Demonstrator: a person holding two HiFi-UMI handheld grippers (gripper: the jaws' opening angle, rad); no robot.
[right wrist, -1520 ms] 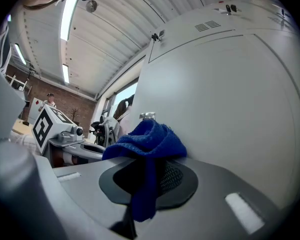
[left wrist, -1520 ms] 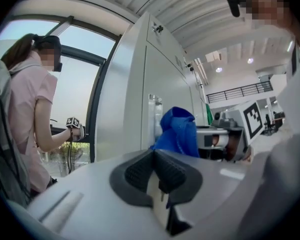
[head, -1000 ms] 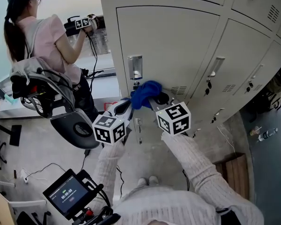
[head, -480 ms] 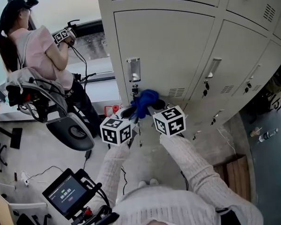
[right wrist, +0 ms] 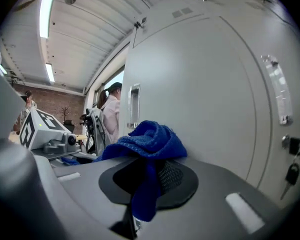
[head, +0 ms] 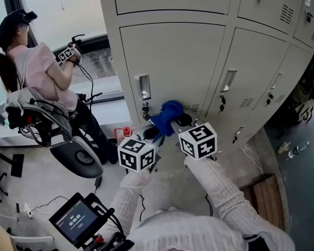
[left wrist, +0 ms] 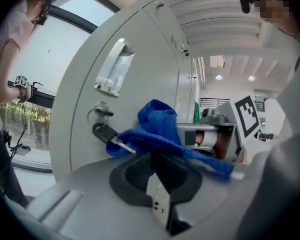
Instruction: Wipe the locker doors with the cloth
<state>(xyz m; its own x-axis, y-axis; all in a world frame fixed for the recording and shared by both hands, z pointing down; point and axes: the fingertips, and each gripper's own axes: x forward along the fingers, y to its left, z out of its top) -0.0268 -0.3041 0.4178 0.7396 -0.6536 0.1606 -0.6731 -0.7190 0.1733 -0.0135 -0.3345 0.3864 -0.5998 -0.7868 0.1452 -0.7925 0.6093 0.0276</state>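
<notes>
Right claw clamped on blue cloth at locker door. Left claw clenched; I see its tips cloth-covered, possibly pinching.

no readable text anywhere. the small screen down-left of the locker doors shows a line of pale digits, too small to read. the cubes on the left gripper and the right gripper, below those doors, carry black-and-white square patterns only.
</notes>
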